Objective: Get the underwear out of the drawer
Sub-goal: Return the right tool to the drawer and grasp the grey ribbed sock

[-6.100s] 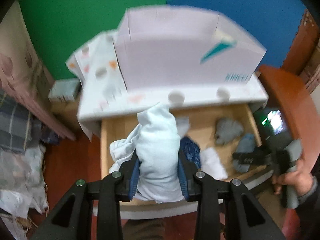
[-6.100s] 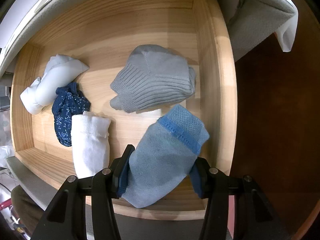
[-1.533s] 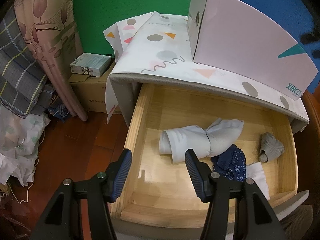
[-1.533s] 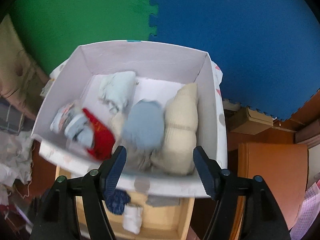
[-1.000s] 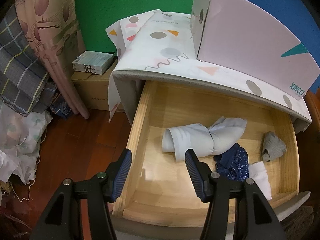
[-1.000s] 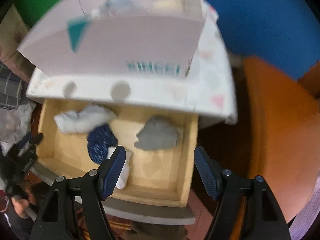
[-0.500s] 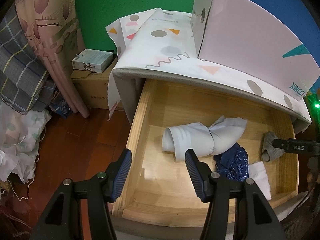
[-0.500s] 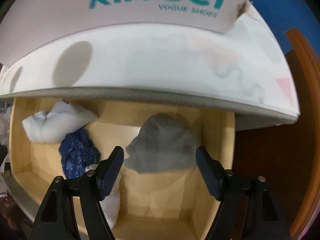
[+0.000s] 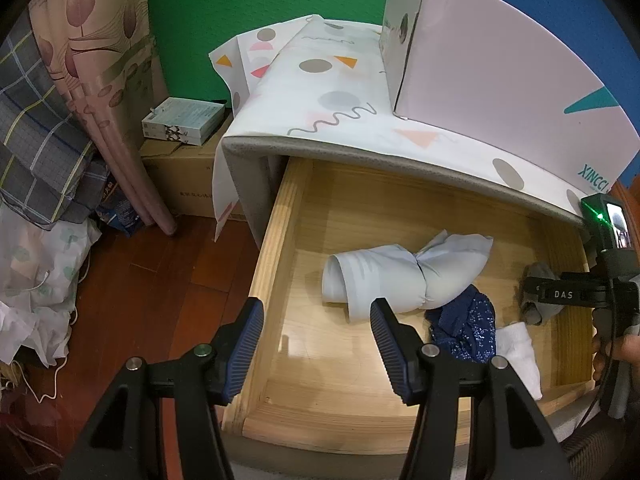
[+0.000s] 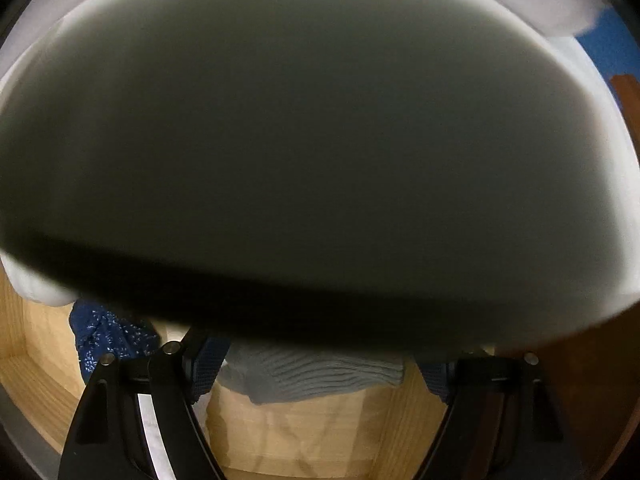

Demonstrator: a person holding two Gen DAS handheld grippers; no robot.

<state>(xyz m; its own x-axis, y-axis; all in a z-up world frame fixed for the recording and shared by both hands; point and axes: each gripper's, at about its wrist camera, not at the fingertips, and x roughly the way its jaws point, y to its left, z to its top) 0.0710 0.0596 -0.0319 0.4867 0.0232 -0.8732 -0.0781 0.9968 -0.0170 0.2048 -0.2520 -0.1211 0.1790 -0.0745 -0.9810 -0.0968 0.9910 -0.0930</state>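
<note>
Since half a second ago, the right gripper [image 10: 320,372] has been lowered further into the open pale wooden drawer [image 9: 276,248], so that most of the right wrist view is now filled by the blurred grey underside of the table edge [image 10: 304,152]. Its jaws are spread wide, and the grey ribbed knit garment [image 10: 316,376] lies between them on the drawer floor; contact with the pads cannot be told. Just left of that gripper, the dark blue speckled garment [image 10: 108,340] is seen. The left gripper [image 9: 316,336] has been kept almost where it was, held above the drawer's front left corner with its blue-padded jaws apart and nothing between them. In the left wrist view, the pale blue twisted cloth bundle [image 9: 404,276] lies near the middle of the drawer, with the dark blue garment touching its right end, the white sock-like piece [image 9: 520,356] just beside that, and the grey garment at the right side partly hidden behind the right gripper's black body. On the patterned white tablecloth [image 9: 332,92] above the drawer, the pale pink cardboard box with teal lettering [image 9: 488,92] is stood.
</note>
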